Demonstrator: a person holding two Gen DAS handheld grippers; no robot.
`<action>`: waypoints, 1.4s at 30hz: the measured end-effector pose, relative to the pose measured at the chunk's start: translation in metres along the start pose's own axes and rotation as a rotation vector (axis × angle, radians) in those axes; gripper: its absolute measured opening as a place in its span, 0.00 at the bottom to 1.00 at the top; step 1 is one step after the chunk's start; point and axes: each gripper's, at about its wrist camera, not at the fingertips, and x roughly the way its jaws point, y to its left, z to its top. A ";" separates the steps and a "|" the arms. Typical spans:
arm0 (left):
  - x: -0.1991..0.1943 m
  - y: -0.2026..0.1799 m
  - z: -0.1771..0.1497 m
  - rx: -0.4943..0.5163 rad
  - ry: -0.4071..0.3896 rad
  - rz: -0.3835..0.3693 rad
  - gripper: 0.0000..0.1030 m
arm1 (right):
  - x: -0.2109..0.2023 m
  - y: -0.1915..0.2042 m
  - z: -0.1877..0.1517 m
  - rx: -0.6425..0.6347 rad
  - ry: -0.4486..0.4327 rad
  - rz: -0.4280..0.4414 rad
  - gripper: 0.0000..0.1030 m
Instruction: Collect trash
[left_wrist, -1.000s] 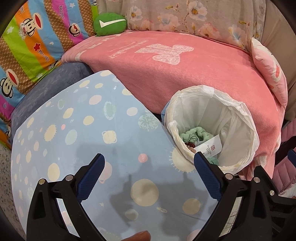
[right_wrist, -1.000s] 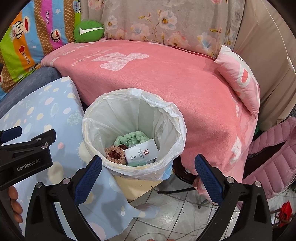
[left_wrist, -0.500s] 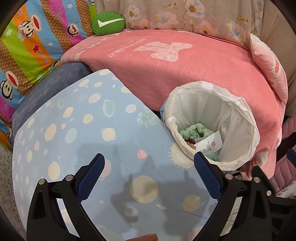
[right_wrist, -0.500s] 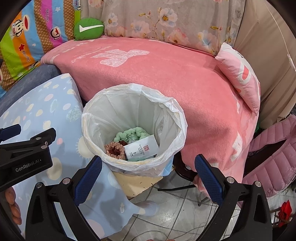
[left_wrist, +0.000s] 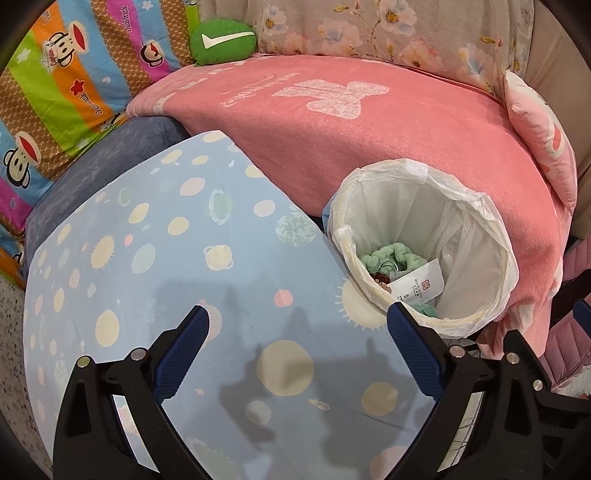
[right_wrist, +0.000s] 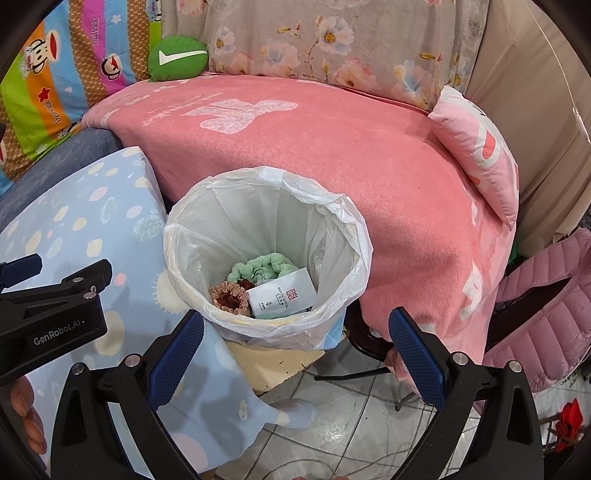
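Note:
A bin with a white plastic liner (right_wrist: 332, 218) stands between the blue dotted table (left_wrist: 155, 266) and the pink sofa; it also shows in the left wrist view (left_wrist: 491, 236). Inside lie a green knitted piece (right_wrist: 258, 267), a brown scrunchie (right_wrist: 229, 297) and a white printed packet (right_wrist: 286, 295). My left gripper (left_wrist: 297, 336) is open and empty above the table, left of the bin. My right gripper (right_wrist: 295, 339) is open and empty, just in front of and above the bin.
A pink blanket (right_wrist: 314, 147) covers the sofa, with a green cushion (right_wrist: 177, 59) and a pink pillow (right_wrist: 476, 155) on it. A pink quilted jacket (right_wrist: 539, 306) lies at right. Cables run over the tiled floor (right_wrist: 351, 417).
Both grippers have drawn back slightly from the bin, so it sits a little farther off in both views. Both jaws stay open and empty.

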 end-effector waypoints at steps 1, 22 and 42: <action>-0.001 -0.001 0.000 0.005 -0.002 0.002 0.90 | -0.001 0.000 0.000 0.000 -0.002 -0.001 0.94; -0.006 -0.007 0.000 0.027 -0.017 0.003 0.90 | -0.003 -0.001 0.001 -0.001 -0.004 -0.005 0.94; -0.007 -0.009 0.000 0.035 -0.017 0.002 0.90 | -0.002 -0.001 0.001 -0.001 -0.002 -0.004 0.94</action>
